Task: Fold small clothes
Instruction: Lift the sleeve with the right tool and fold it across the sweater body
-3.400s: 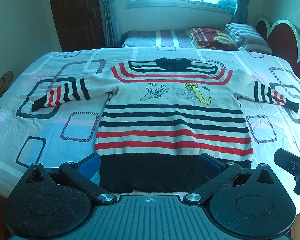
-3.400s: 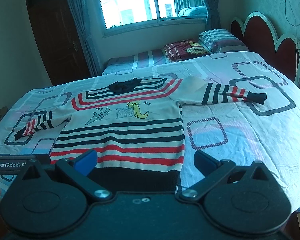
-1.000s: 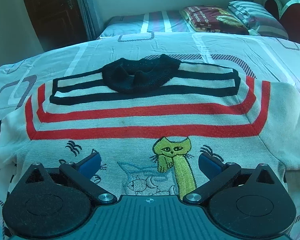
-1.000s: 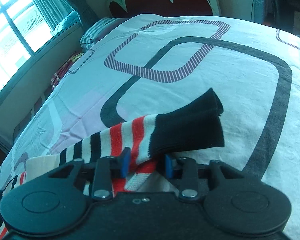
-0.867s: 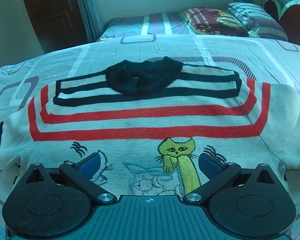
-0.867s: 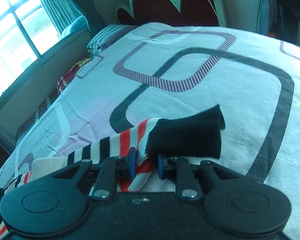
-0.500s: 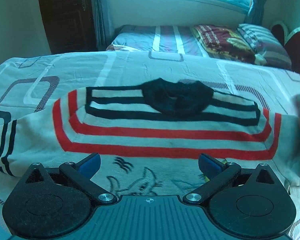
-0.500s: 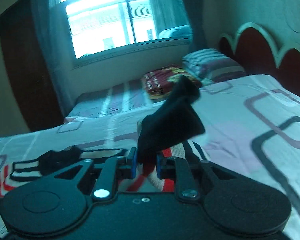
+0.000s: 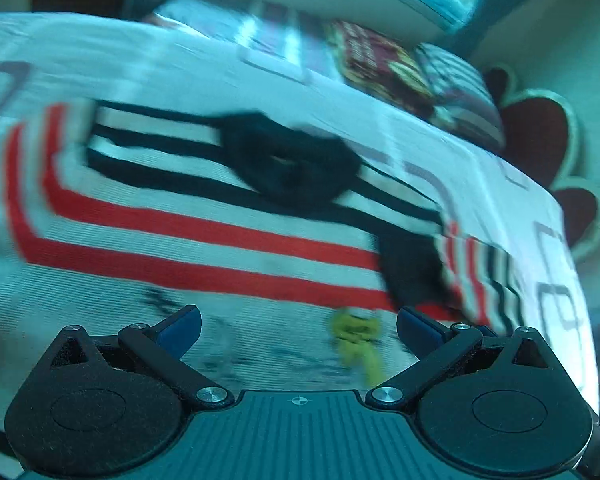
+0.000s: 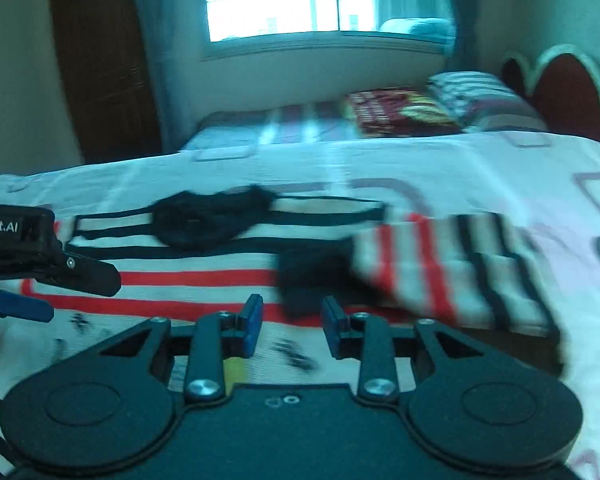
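The striped sweater lies flat on its back across the bed, black collar toward the far edge where the pillows sit, and its right sleeve has now been carried in from the bed's right side and laid across the upper chest, the black cuff resting on the red stripes just below the collar. A second ago the right claw was clenched on that cuff out on the open bedsheet; its jaws have just been opening, and the cuff now sits ahead of the blue pads with clear gaps on both sides, so the sleeve looks released rather than held. The left claw hangs spread wide over the cartoon print on the chest, grasping nothing, and has swung toward the sweater's left side since a second ago; the right wrist view shows it at the left edge above the fabric. Both views are blurred, so the sleeve's exact lie is hard to judge. The first sleeve fold seems done; the left sleeve, out of view here, is probably next.
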The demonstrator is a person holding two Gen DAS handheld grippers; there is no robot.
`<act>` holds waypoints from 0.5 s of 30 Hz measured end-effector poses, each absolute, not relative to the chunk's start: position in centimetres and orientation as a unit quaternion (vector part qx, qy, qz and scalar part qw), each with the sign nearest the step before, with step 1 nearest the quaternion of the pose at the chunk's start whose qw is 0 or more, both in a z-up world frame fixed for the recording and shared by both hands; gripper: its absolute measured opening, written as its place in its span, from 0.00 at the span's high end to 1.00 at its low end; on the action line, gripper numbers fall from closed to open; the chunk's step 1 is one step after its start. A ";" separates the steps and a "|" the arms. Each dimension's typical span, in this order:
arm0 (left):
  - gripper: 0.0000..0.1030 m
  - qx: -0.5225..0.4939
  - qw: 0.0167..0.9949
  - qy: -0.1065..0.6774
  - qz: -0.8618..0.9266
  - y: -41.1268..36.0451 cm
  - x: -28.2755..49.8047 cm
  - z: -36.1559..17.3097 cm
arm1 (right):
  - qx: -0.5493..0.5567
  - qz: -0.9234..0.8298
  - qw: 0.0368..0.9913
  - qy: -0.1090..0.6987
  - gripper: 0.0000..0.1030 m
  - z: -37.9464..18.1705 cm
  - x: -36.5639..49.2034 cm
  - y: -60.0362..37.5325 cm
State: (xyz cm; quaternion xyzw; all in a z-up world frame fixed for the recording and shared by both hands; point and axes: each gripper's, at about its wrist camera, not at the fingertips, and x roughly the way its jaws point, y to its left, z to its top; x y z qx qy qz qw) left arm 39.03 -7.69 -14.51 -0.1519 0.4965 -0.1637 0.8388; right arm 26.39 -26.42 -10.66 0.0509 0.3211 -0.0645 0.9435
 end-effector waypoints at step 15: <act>0.49 -0.282 0.736 0.552 -0.272 -21.1 42.7 -18.5 | 0.115 -0.142 0.935 0.305 0.44 -11.7 19.9 -33.2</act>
